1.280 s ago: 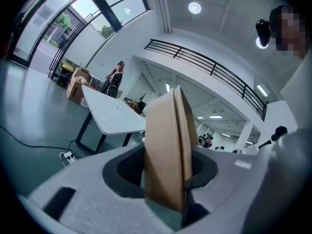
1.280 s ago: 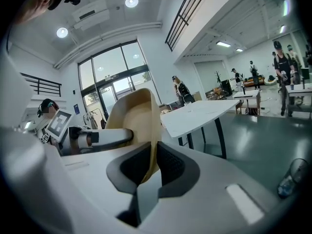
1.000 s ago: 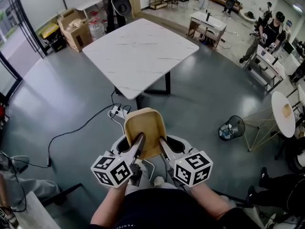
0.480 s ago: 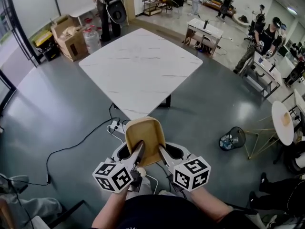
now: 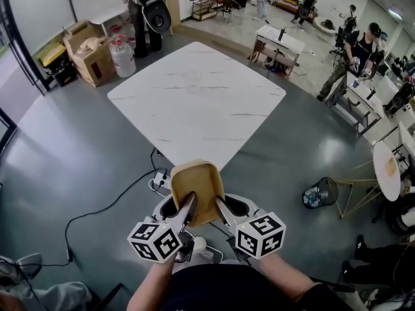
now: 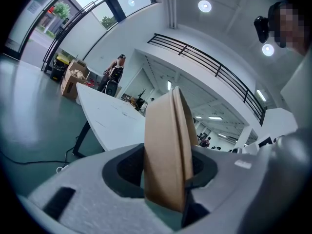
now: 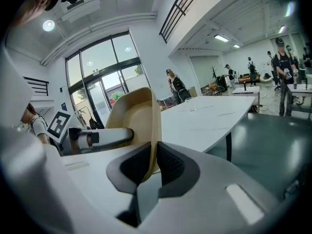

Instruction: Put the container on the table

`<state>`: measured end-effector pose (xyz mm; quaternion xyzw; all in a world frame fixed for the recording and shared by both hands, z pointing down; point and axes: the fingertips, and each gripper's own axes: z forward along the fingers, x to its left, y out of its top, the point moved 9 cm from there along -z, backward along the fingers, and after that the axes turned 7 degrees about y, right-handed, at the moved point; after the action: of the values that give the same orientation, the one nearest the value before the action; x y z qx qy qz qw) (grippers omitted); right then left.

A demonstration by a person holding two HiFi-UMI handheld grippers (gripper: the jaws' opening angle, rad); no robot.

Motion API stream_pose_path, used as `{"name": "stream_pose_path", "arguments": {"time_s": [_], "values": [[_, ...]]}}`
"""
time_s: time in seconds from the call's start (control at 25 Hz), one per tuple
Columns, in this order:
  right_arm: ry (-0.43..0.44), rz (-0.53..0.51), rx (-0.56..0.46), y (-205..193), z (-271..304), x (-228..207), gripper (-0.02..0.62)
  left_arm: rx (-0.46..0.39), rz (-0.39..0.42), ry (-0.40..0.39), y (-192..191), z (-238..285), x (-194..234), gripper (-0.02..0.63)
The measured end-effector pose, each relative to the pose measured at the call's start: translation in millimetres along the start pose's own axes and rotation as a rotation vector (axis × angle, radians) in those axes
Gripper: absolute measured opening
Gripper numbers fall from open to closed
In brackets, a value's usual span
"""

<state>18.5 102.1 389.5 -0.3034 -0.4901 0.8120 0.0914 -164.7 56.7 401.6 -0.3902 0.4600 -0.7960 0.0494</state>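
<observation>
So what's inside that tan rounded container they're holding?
The tan rounded container looks empty: only its bare inner surface shows. One jaw of the left gripper and one of the right gripper reach inside over its side walls, covering the strips beneath them.

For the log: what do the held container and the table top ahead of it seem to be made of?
The container is tan, matte and thin-walled with rounded corners, so it is likely moulded fibre or paperboard, though matte plastic is possible. The table has a white top with faint grey veins and a soft sheen, which suggests marble or a marble-look slab.
</observation>
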Motion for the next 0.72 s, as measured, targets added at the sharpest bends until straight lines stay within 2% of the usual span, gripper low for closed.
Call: {"name": "stream_pose_path", "arguments": {"time_s": [0.24,0.72], "values": [[-0.019,0.01,0.004,7,33,-1,0.032,0.02,0.006,-0.013,18,13,30,0.164],[-0.078,-0.013,0.035,32,61,-10,0.029,-0.002,-0.023,-0.011,39,39,46,0.164]]}}
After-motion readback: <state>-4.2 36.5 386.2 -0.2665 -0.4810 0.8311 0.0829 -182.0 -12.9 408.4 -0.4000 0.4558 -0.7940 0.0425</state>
